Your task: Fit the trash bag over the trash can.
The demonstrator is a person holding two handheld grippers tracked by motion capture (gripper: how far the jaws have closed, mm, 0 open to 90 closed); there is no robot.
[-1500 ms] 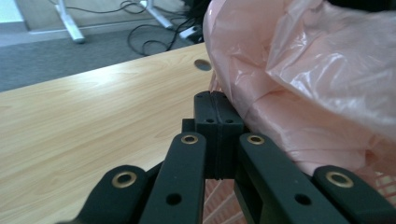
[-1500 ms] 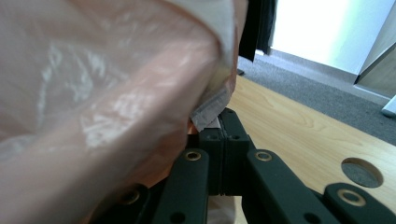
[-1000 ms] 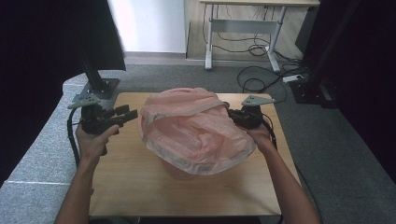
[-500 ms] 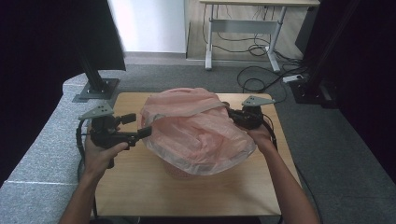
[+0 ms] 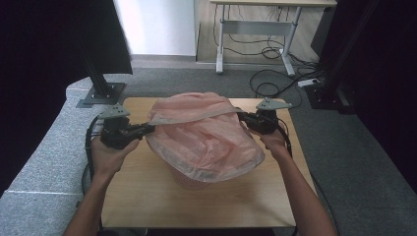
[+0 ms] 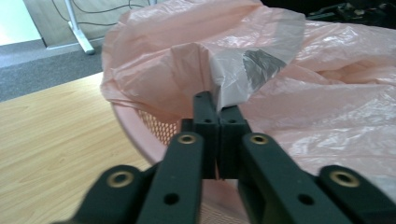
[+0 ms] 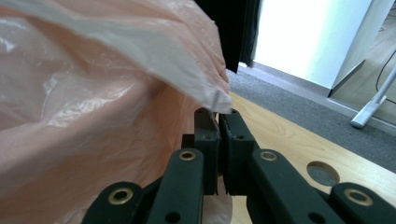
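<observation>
A thin pink bag point(image 5: 206, 132) lies puffed over a pink basket point(image 6: 156, 128) with little holes (its rim peeks out under the plastic). The basket stands in the middle of the wooden table point(image 5: 147, 196). The left gripper point(image 5: 150, 128) has just been closing, and its jaws now pinch the bag's edge on the left side. The right gripper point(image 5: 242, 118) has its jaws pressed together on the bag's edge on the right side. The bag's rim is stretched between them.
</observation>
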